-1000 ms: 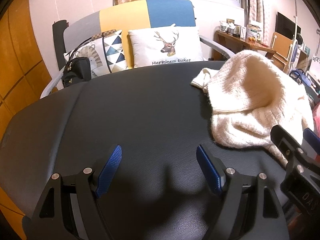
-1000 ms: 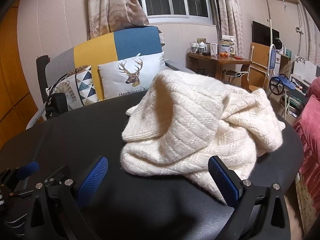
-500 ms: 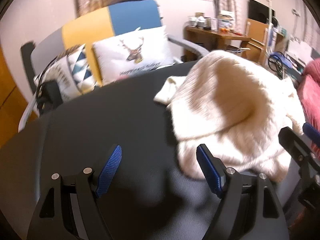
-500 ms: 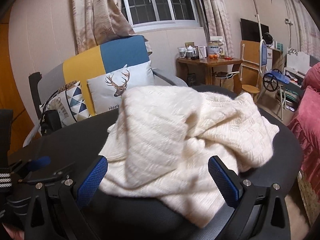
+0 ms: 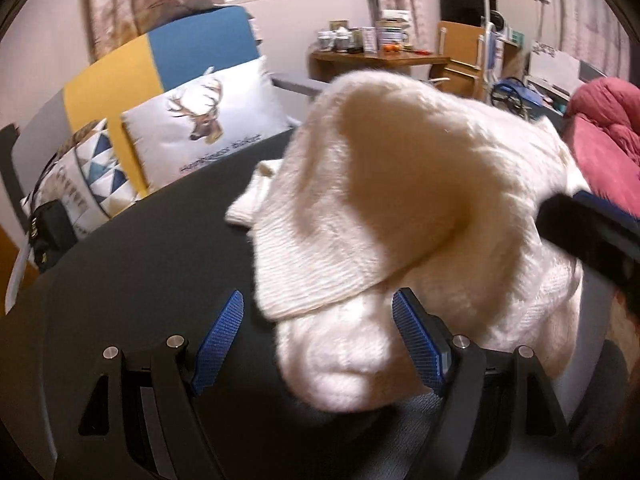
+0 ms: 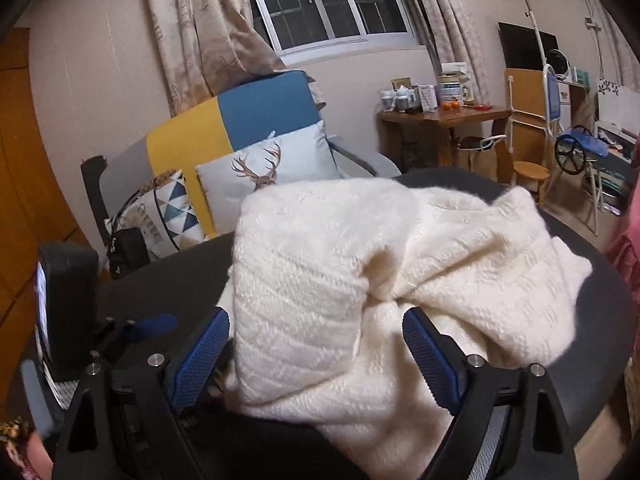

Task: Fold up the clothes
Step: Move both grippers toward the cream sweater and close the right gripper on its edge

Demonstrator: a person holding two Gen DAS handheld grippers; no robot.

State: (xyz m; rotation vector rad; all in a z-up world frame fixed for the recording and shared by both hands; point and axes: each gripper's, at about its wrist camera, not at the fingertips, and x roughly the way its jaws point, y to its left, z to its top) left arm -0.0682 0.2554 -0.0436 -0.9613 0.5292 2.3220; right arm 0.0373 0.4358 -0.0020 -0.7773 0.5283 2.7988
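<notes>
Cream knit sweater (image 5: pixel 400 208) lies bunched on the dark table (image 5: pixel 152 264). Your left gripper (image 5: pixel 318 340) stands apart around a fold, unclamped. Your right gripper (image 6: pixel 316 354) has just been closing; sweater between its pads, not yet pinched.

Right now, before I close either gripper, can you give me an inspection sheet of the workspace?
Surface: dark round table, bare apart from the garment.
Job's things: cream knit sweater, crumpled in a heap, not yet folded.
Clutter: nothing seen on the table.
Grippers: left gripper open, a sweater fold between its jaws, pads not pressing; right gripper has just been closing, sweater between its jaws, pads not yet pressing it.
Cables: nothing seen.
Surroundings: sofa with a deer cushion, black bag, wooden side table, red bedding.
</notes>
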